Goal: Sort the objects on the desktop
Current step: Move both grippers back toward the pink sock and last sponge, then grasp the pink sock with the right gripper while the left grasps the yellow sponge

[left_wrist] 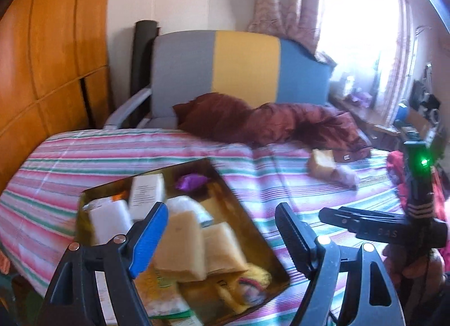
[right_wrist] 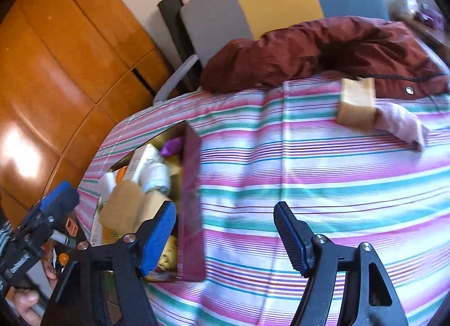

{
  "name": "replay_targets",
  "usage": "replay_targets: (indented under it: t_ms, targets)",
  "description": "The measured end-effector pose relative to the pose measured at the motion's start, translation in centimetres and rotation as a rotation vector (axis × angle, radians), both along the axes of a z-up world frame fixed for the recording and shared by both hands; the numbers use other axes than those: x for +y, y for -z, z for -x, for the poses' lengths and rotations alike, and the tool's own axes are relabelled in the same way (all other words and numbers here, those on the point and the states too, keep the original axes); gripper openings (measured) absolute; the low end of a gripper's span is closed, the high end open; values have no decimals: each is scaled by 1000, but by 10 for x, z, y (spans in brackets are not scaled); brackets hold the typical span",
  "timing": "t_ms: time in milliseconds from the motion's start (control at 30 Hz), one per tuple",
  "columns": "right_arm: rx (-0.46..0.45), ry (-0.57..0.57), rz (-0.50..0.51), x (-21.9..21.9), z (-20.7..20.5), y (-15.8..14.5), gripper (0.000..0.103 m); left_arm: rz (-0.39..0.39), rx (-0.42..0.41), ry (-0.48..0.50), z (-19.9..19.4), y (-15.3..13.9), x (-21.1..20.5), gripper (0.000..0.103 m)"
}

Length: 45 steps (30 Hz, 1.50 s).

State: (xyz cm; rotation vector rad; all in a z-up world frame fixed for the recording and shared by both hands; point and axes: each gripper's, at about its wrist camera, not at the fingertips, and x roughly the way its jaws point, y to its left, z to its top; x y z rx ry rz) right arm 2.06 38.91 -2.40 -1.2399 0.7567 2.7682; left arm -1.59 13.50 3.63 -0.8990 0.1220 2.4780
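A maroon box (left_wrist: 254,236) with a gold inside lies on the striped bedspread; it holds tan sponge-like blocks (left_wrist: 182,244), white packets (left_wrist: 147,191) and a purple item (left_wrist: 191,181). It also shows in the right wrist view (right_wrist: 191,199). My left gripper (left_wrist: 222,233) is open and empty above the box's right side. My right gripper (right_wrist: 225,233) is open and empty over the bedspread just right of the box; it shows at the right of the left wrist view (left_wrist: 365,221). A loose tan block (right_wrist: 357,103) and a pale pink cloth (right_wrist: 399,123) lie far right on the bed.
A dark red quilted jacket (right_wrist: 323,50) is heaped at the head of the bed before a grey, yellow and blue headboard (left_wrist: 242,67). An orange wooden wardrobe (left_wrist: 50,44) stands left. A red item (left_wrist: 396,165) lies at the bed's right edge.
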Motion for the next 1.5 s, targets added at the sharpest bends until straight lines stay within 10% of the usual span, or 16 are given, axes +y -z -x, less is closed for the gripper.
replay_targets:
  t_ms: [567,933,1200,1500]
  targets:
    - [-118,350,-96,174,-40,25,75,61,-112,210,18,10,106,79]
    - [-179,262,-168,226,38,55,75,54,-275,220,57,38,180,78]
    - [-212,149,-228,220,51,67,30,75,-310,253,78,51,243,78]
    - [-207,160,-259,233,3,52,27,197,-248,336,97,84,324,78]
